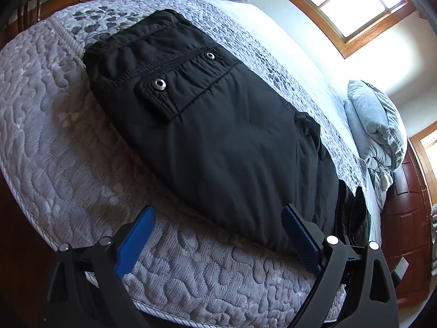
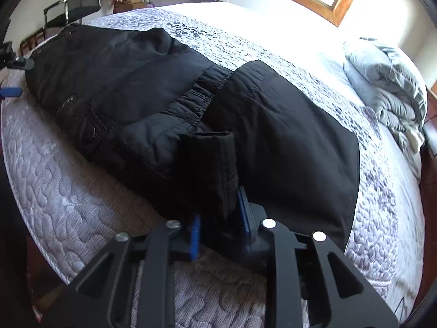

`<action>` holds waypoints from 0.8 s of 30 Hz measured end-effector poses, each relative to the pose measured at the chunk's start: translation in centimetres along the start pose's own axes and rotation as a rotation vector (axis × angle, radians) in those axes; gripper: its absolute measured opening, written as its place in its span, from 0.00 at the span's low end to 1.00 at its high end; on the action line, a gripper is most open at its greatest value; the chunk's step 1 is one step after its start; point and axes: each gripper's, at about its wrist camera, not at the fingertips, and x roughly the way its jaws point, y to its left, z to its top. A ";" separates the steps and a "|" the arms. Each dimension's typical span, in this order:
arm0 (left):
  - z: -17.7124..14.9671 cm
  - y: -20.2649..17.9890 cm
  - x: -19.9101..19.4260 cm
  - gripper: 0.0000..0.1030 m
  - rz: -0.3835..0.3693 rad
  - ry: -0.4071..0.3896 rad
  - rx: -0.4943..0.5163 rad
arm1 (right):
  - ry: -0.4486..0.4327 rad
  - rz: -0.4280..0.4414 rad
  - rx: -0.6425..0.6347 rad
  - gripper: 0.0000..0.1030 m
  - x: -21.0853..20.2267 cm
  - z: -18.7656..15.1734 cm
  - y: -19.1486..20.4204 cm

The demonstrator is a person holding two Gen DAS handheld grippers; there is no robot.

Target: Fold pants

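Black cargo pants (image 1: pixel 207 125) lie on the quilted mattress (image 1: pixel 54 125), a snap pocket flap facing up. My left gripper (image 1: pixel 218 218) is open and empty, its blue fingers (image 1: pixel 136 240) spread just short of the pants' near edge. In the right wrist view the pants (image 2: pixel 286 136) stretch across the bed, their elastic waistband near the middle. My right gripper (image 2: pixel 221 213) is shut on a raised fold of the pants' black cloth (image 2: pixel 213 164) at the near edge. The left gripper's blue tip (image 2: pixel 11 92) shows at the far left.
A folded grey duvet (image 1: pixel 377 128) lies at the bed's far right, also in the right wrist view (image 2: pixel 387 87). A wooden-framed window (image 1: pixel 352 2) is behind the bed. A chair (image 2: pixel 79 2) stands beyond the bed. The mattress edge (image 1: pixel 24 199) drops off close to me.
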 end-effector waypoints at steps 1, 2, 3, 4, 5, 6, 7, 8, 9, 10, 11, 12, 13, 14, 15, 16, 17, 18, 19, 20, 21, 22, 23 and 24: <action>0.0 0.0 0.0 0.91 -0.001 0.000 0.001 | -0.002 0.022 0.024 0.30 -0.2 0.0 -0.3; 0.0 -0.1 -0.1 0.91 -0.001 -0.001 0.003 | -0.001 0.048 0.050 0.39 -0.6 -0.1 -0.7; 0.0 -0.1 -0.1 0.91 0.000 -0.002 0.003 | -0.002 0.081 0.075 0.57 -1.0 -0.1 -1.0; 0.0 -0.1 -0.1 0.91 0.002 -0.004 0.005 | -0.016 0.128 0.098 0.66 -1.7 -0.2 -1.2; 0.1 -0.1 -0.1 0.91 0.003 -0.004 0.006 | -0.047 0.169 0.109 0.76 -2.6 -0.3 -1.2; 0.0 -0.1 -0.2 0.91 0.003 -0.005 0.006 | -0.070 0.193 0.111 0.78 -3.4 -0.4 -1.1; 0.0 -0.2 -0.2 0.91 0.002 -0.005 0.005 | -0.088 0.205 0.110 0.78 -4.2 -0.3 -1.0; 0.1 -0.2 -0.2 0.91 0.000 -0.005 0.004 | -0.098 0.197 0.111 0.78 -4.7 -0.3 -0.8; 0.0 -0.2 -0.1 0.91 -0.001 -0.005 0.004 | -0.104 0.176 0.115 0.78 -5.0 -0.1 -0.7; 0.0 -0.2 -0.2 0.91 -0.001 -0.005 0.003 | -0.105 0.166 0.119 0.78 -5.1 0.0 -0.6; 0.0 -0.2 -0.3 0.91 -0.003 -0.003 0.003 | -0.105 0.169 0.125 0.78 -5.1 0.0 -0.6; -0.1 -0.3 -0.3 0.91 -0.006 -0.001 0.003 | -0.103 0.174 0.135 0.77 -4.9 0.1 -0.6; -0.2 -0.4 -0.2 0.91 -0.010 0.002 0.005 | -0.094 0.178 0.150 0.75 -4.4 0.2 -0.7; -0.3 -0.5 -0.2 0.91 -0.011 0.004 0.008 | -0.083 0.186 0.159 0.68 -4.1 0.2 -0.8; -0.4 -0.5 -0.2 0.91 -0.011 0.006 0.012 | -0.070 0.188 0.163 0.61 -3.7 0.2 -0.8; -0.4 -0.5 -0.2 0.91 -0.009 0.007 0.015 | -0.051 0.176 0.169 0.57 -3.0 0.3 -0.8; -0.4 -0.5 -0.2 0.91 -0.008 0.006 0.015 | -0.034 0.169 0.178 0.52 -2.4 0.3 -1.0; -0.4 -0.5 -0.2 0.91 -0.008 0.005 0.013 | -0.024 0.184 0.192 0.46 -2.1 0.3 -1.2; -0.4 -0.3 -0.3 0.91 -0.008 0.004 0.008 | -0.011 0.206 0.218 0.40 -1.7 0.2 -1.5; -0.4 -0.2 -0.4 0.91 -0.008 0.004 0.003 | -0.007 0.234 0.246 0.26 -1.5 0.2 -1.8; -0.4 -0.1 -0.4 0.91 -0.010 0.004 0.000 | -0.005 0.251 0.270 0.24 -1.4 0.1 -2.1; -0.4 -0.1 -0.4 0.91 -0.010 0.005 0.000 | -0.005 0.262 0.292 0.21 -1.4 0.1 -2.5; -0.4 0.0 -0.4 0.91 -0.009 0.005 0.000 | -0.011 0.274 0.306 0.17 -1.6 0.2 -2.7; -0.4 0.0 -0.4 0.91 -0.009 0.004 0.001 | -0.019 0.288 0.318 0.13 -1.8 0.3 -2.9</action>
